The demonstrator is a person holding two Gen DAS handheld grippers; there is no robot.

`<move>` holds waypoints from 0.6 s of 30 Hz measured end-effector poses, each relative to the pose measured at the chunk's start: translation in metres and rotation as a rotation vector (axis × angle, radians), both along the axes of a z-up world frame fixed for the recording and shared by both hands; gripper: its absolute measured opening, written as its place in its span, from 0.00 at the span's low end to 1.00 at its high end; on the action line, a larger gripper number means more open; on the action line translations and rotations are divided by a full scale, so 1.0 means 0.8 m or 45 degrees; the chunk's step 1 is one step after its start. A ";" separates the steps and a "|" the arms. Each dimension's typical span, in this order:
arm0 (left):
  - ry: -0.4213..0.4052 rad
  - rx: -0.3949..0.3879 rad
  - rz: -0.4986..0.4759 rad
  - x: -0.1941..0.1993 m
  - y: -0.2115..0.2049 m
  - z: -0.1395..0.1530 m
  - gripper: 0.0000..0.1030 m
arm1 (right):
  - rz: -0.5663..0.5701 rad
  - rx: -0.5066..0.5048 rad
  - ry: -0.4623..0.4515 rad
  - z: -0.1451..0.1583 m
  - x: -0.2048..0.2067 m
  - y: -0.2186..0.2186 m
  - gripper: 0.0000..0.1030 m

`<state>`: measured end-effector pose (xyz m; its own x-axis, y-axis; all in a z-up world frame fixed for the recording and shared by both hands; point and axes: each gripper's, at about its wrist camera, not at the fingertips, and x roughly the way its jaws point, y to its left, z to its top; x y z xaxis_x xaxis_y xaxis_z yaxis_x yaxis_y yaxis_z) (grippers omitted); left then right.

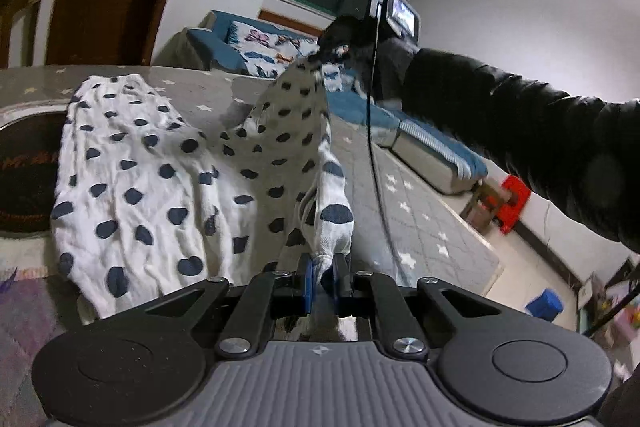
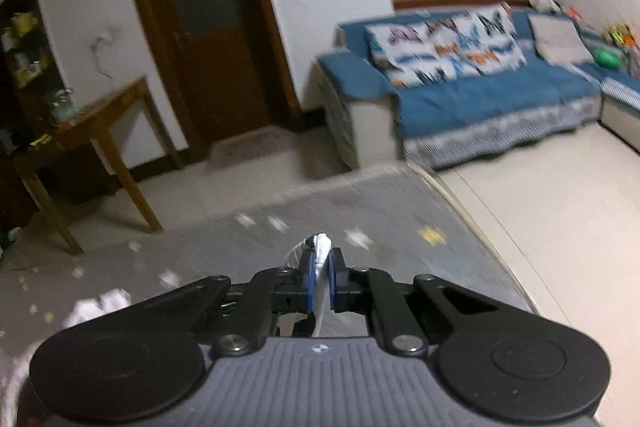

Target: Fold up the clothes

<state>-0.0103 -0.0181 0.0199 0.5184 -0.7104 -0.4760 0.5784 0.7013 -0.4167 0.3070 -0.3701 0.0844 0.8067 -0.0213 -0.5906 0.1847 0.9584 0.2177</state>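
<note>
Left wrist view, left gripper (image 1: 322, 273): we are seeing its blue pads clenched on a bunched corner of the spotted garment (image 1: 160, 179).
Left wrist view, garment: we are seeing a white cloth with dark blue dots, lying mostly flat on the grey star-patterned table cover (image 1: 420, 211), while its right side is rising in a tent towards the other tool.
Left wrist view, right gripper (image 1: 336, 47): we are seeing it blurred, held high over the table on a black sleeve (image 1: 520, 131); the top of the cloth is meeting it, but its fingers are too blurred here for us to judge the hold.
Left wrist view, containers: we are noticing a round dark thing with a pale rim (image 1: 24, 163) at the left edge; we cannot tell what it is or what is inside.
Right wrist view, right gripper (image 2: 320, 281): we are seeing its jaws clamped on a thin twisted strip of the white cloth (image 2: 321, 255), which is sticking out above the pads.
Right wrist view, surroundings: we are looking over the table cover (image 2: 360, 203) at a blue sofa (image 2: 480, 95), a wooden door (image 2: 216, 39) and a small wooden side table (image 2: 100, 123), all blurred.
</note>
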 end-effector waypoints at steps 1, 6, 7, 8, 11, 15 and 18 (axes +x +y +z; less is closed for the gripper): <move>0.006 -0.019 0.018 0.000 0.007 0.000 0.10 | 0.020 -0.005 -0.015 0.011 0.006 0.014 0.06; 0.028 -0.073 0.127 -0.008 0.040 -0.005 0.10 | 0.153 -0.039 -0.040 0.031 0.050 0.109 0.06; 0.033 -0.080 0.151 -0.009 0.047 -0.006 0.10 | 0.180 -0.051 -0.036 0.029 0.060 0.129 0.06; 0.040 -0.086 0.177 -0.010 0.055 -0.006 0.10 | 0.200 -0.058 -0.028 0.024 0.071 0.149 0.06; 0.070 -0.088 0.260 -0.006 0.075 -0.013 0.10 | 0.261 -0.079 -0.002 0.008 0.103 0.209 0.06; 0.119 -0.076 0.352 -0.002 0.095 -0.022 0.09 | 0.356 -0.104 0.052 -0.024 0.136 0.282 0.06; 0.145 -0.066 0.393 -0.001 0.104 -0.028 0.09 | 0.444 -0.106 0.085 -0.047 0.149 0.332 0.06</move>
<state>-0.0110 0.0653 -0.0026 0.6585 -0.5531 -0.5103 0.2898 0.8122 -0.5063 0.4263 -0.1043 0.0464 0.7338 0.1981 -0.6498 -0.1454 0.9802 0.1346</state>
